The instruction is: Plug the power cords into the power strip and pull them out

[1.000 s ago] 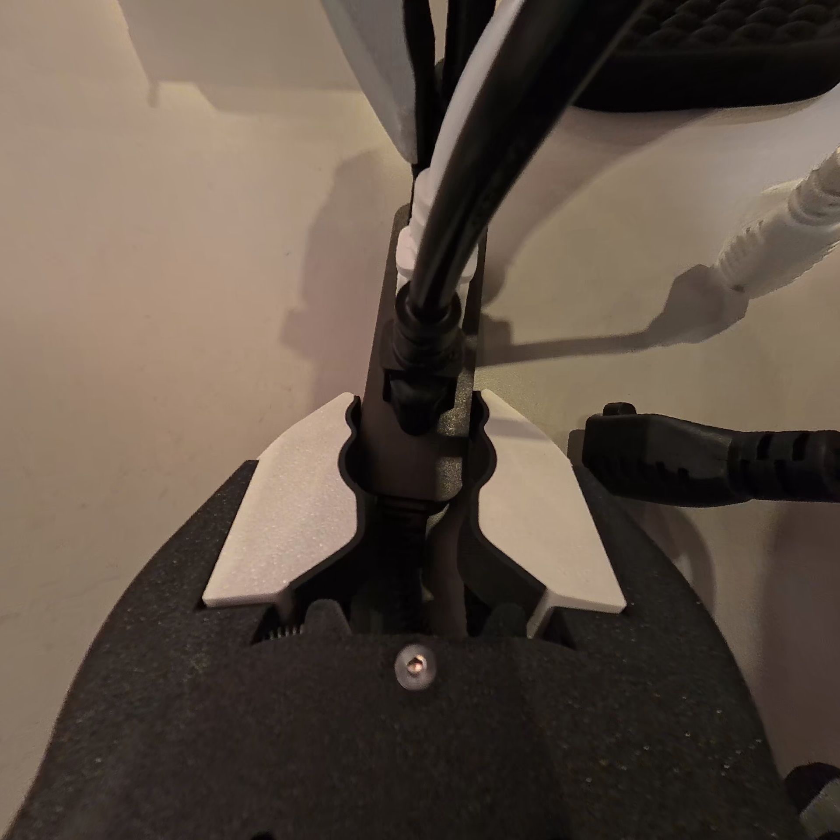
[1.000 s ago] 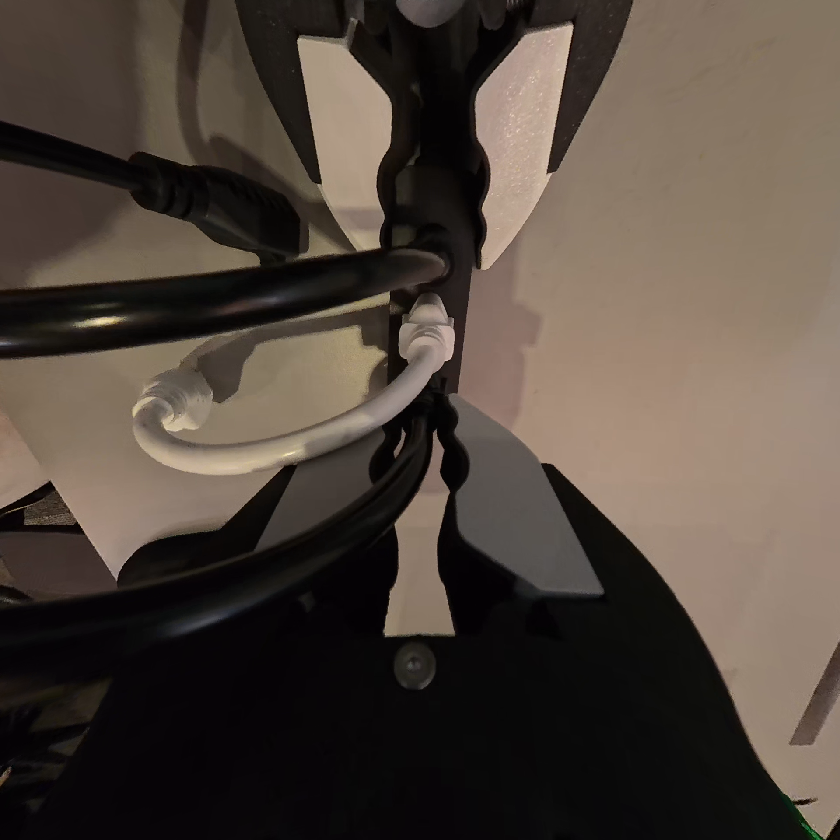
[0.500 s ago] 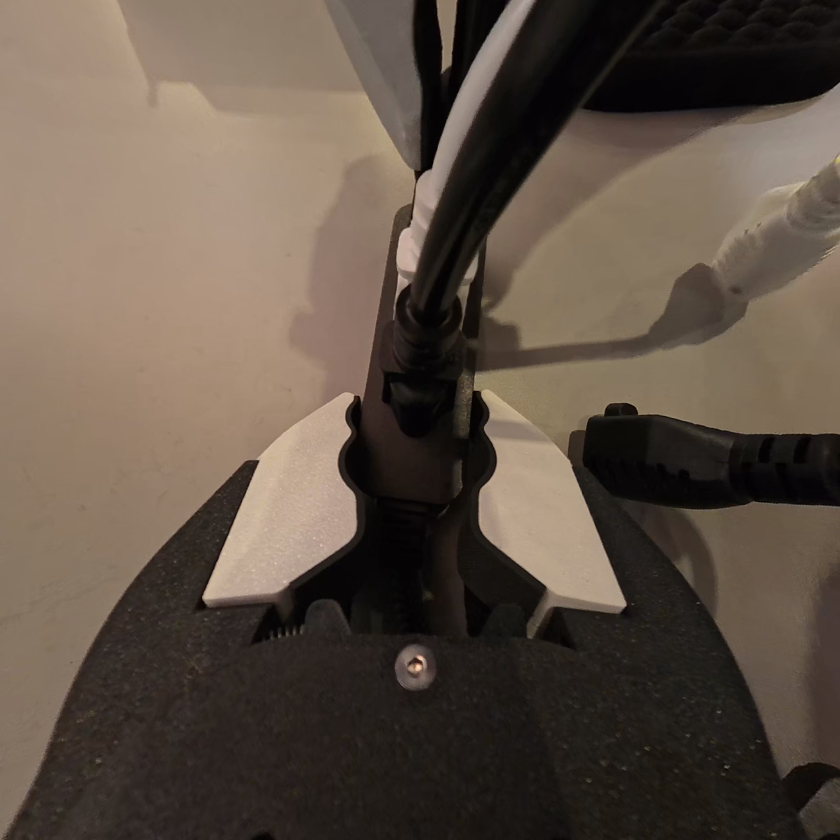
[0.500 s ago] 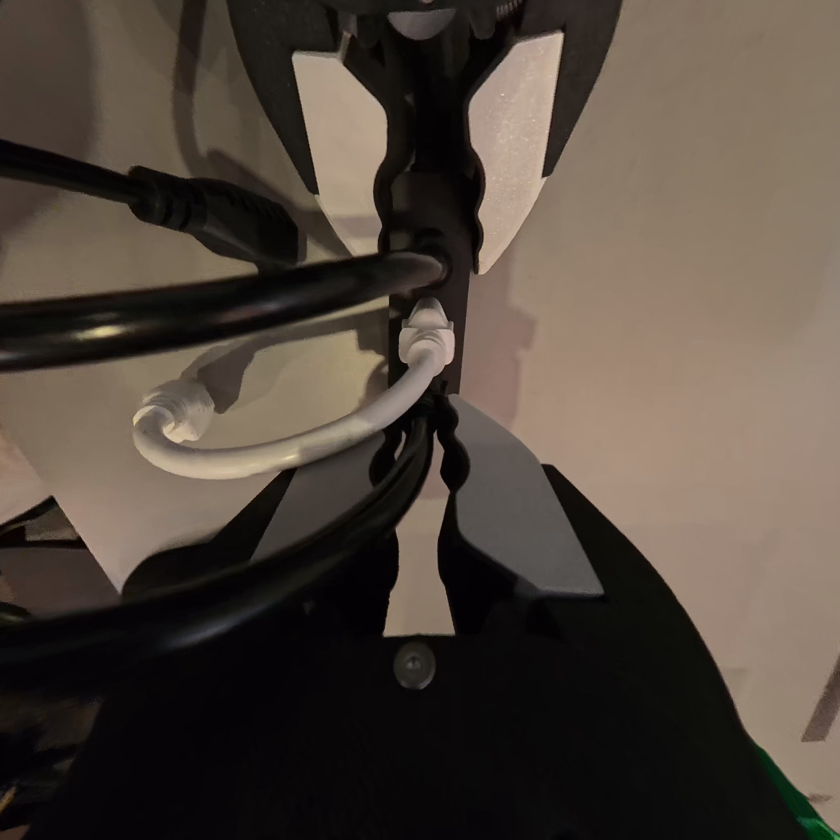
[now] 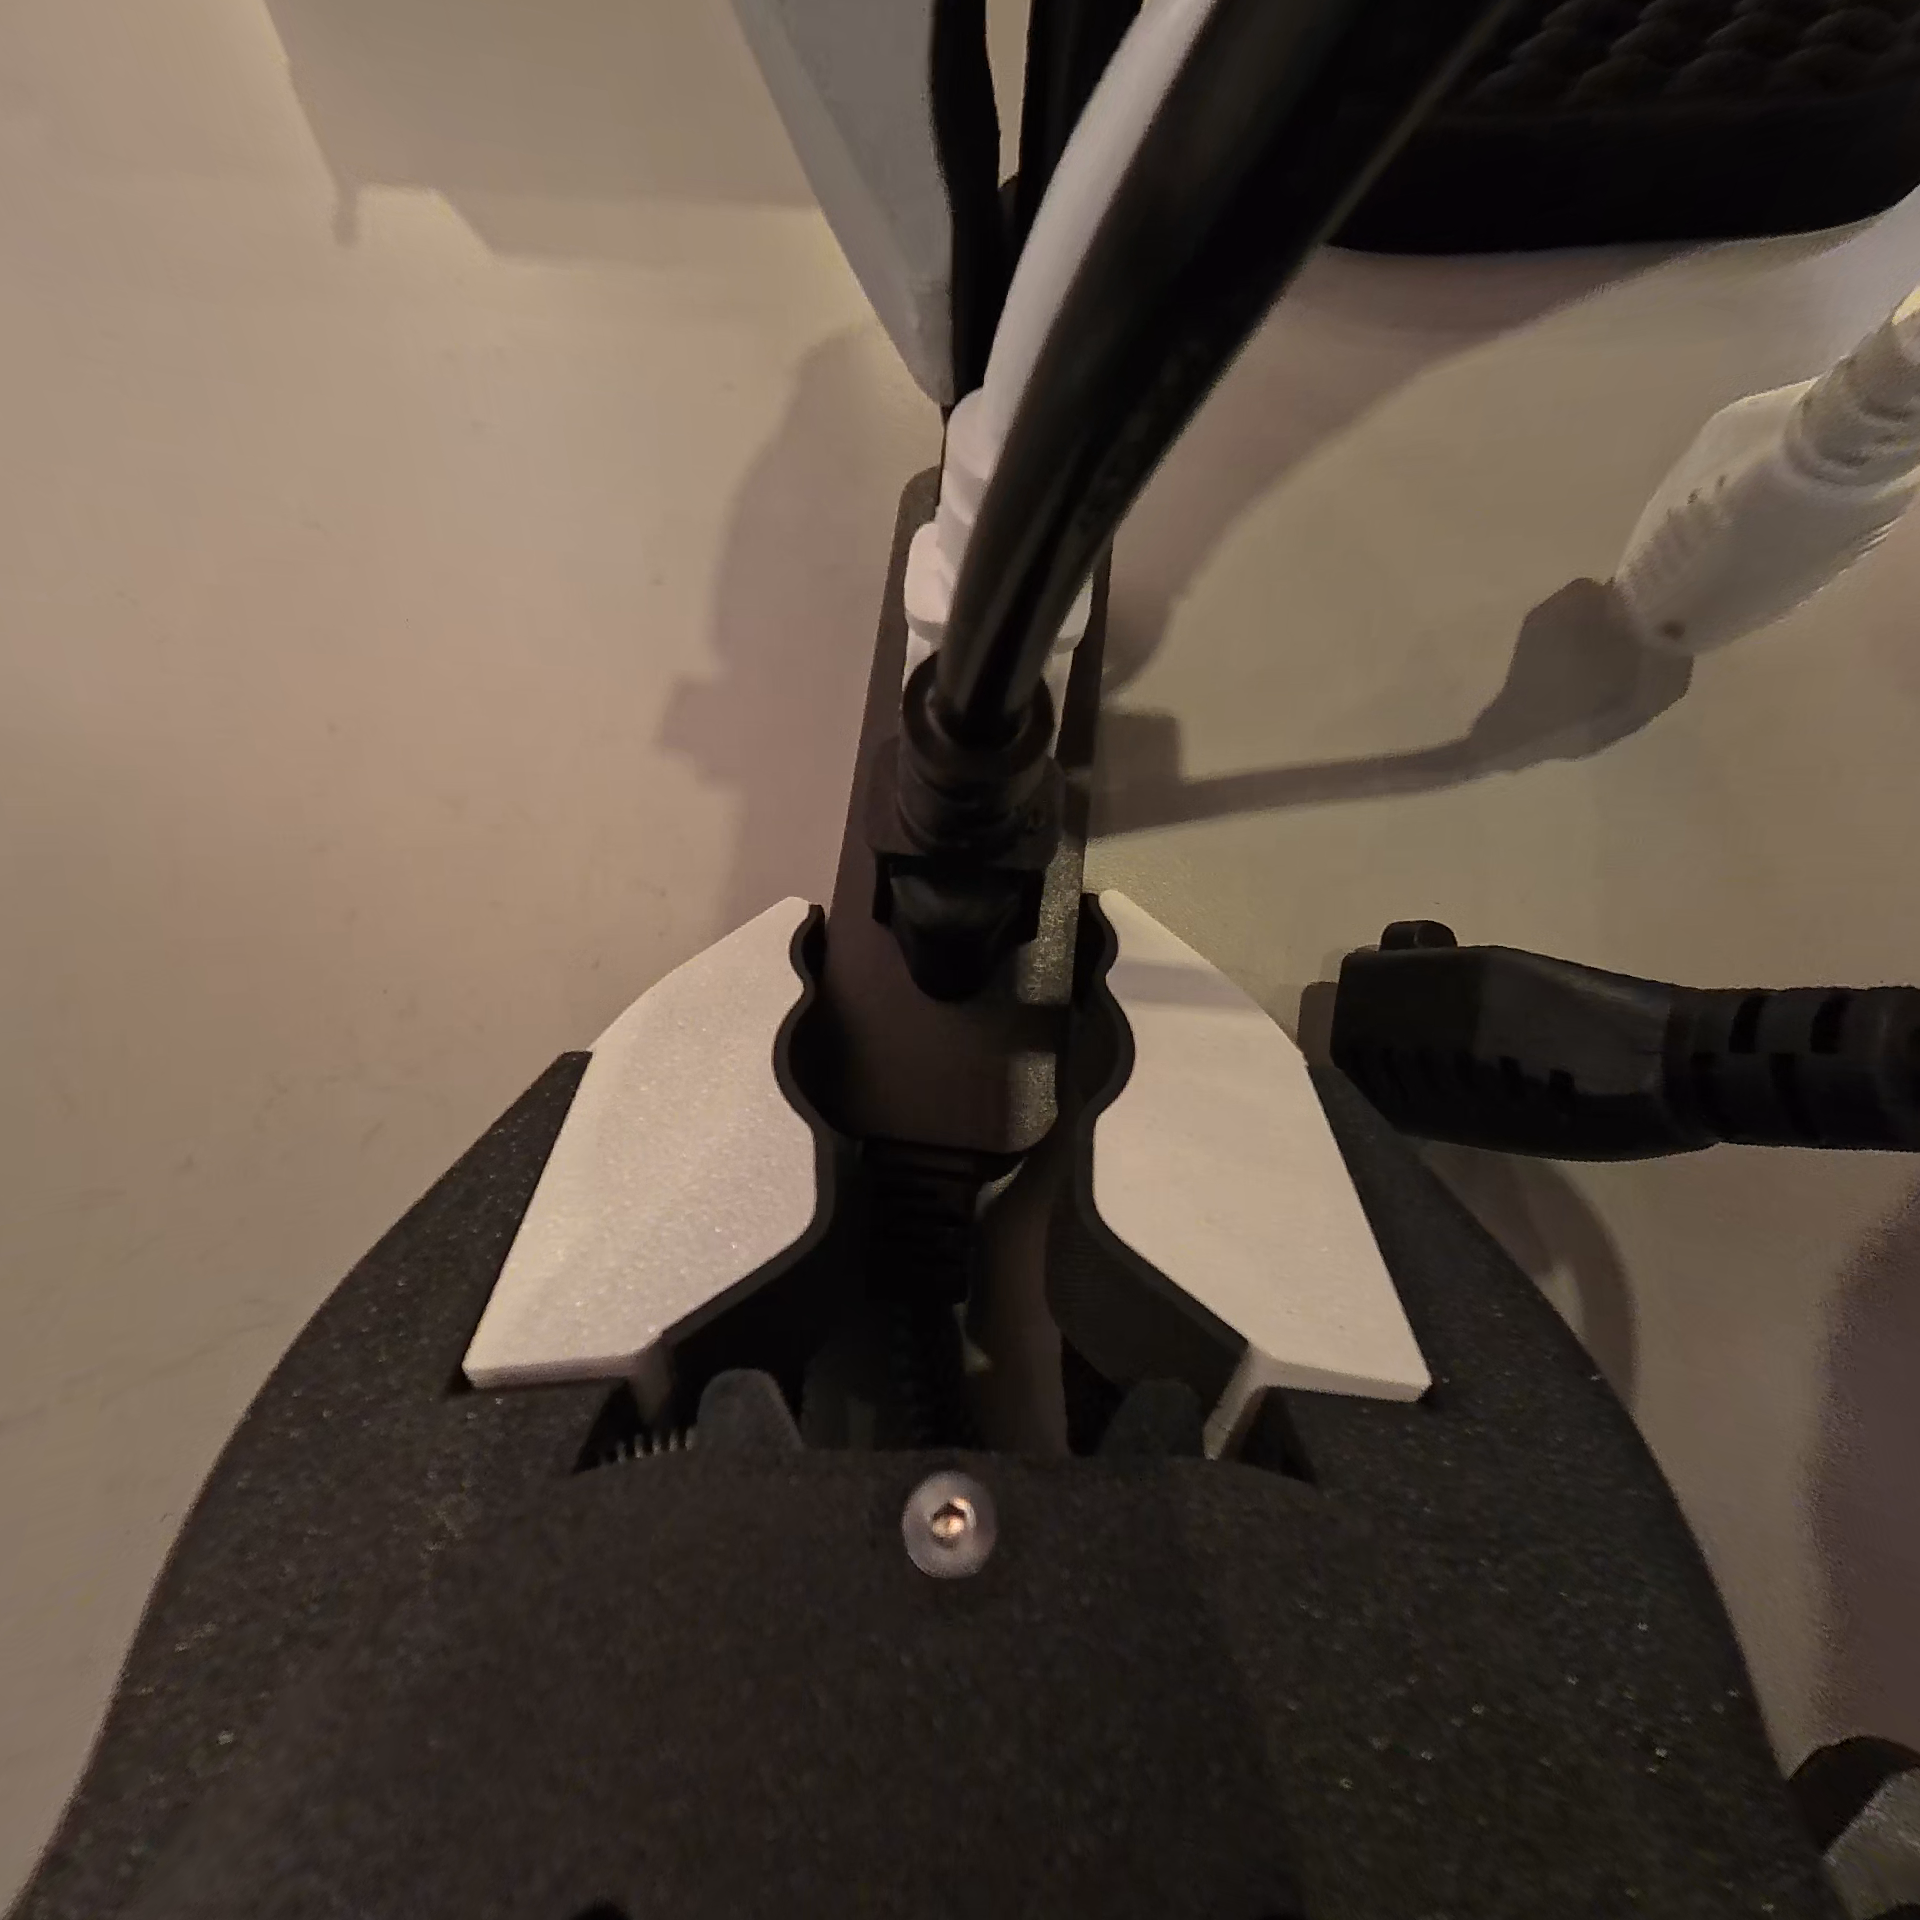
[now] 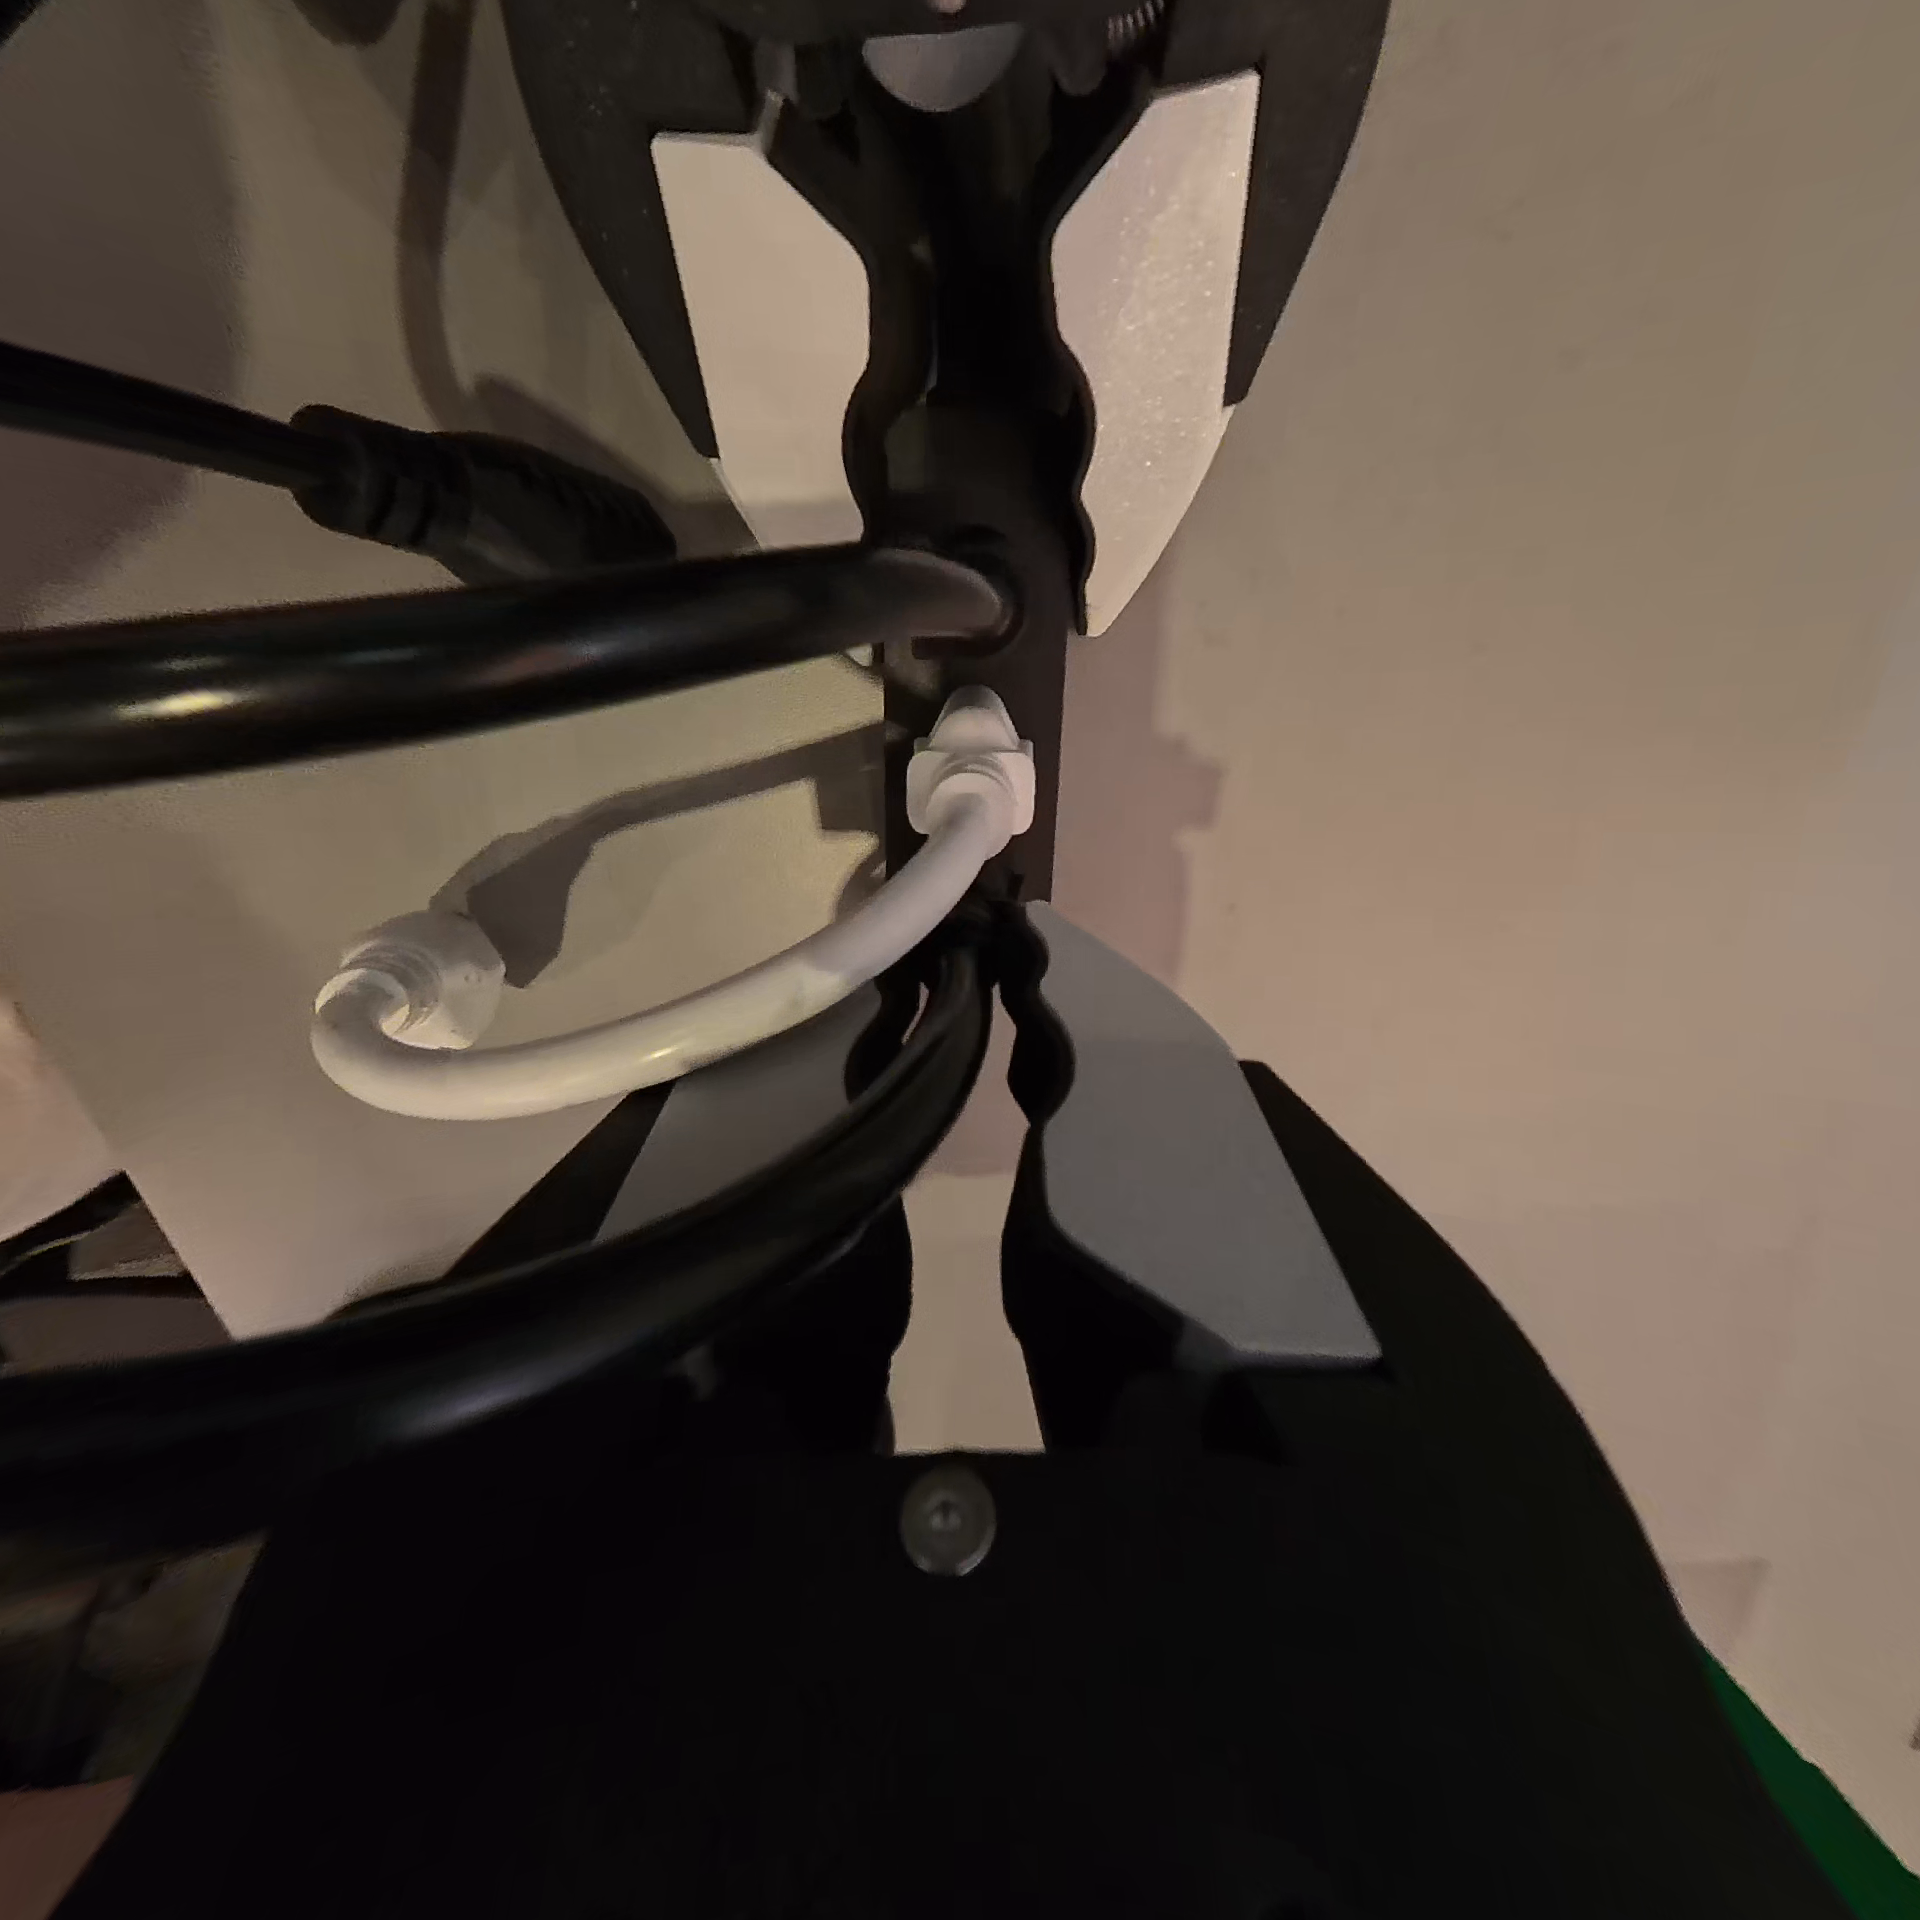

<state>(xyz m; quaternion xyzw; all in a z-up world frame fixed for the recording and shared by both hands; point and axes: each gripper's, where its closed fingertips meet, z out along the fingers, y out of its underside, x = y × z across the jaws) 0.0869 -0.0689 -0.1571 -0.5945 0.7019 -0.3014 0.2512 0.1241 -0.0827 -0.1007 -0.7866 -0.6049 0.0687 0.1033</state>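
Observation:
A narrow black power strip (image 5: 925,1060) lies on a pale table. My left gripper (image 5: 951,914) is shut on its near end. A black plug (image 5: 966,790) with a thick black cord sits in the strip, and a white plug (image 5: 935,551) sits just behind it. In the right wrist view the strip (image 6: 1039,727) runs away from me, with the white plug (image 6: 971,769) and the black cord (image 6: 520,665) on it. My right gripper (image 6: 992,925) is at the strip's other end, shut on a thin black cord (image 6: 727,1247). The left gripper (image 6: 966,540) faces it.
A loose black plug (image 5: 1507,1049) lies on the table right of the left gripper; it also shows in the right wrist view (image 6: 488,499). A loose white plug (image 5: 1766,520) on a short white cable (image 6: 623,1070) lies beside the strip. Black cords loop across the right gripper's left side. The gap from one gripper's tips to the other's is roughly 8 cm. The loose black plug (image 5: 1507,1049) is about 6 cm from my left fingertips. Look for it in the right wrist view (image 6: 558,521) too.
Nothing has visibly changed apart from a very slight shift of the right wrist view; both grippers keep their hold.

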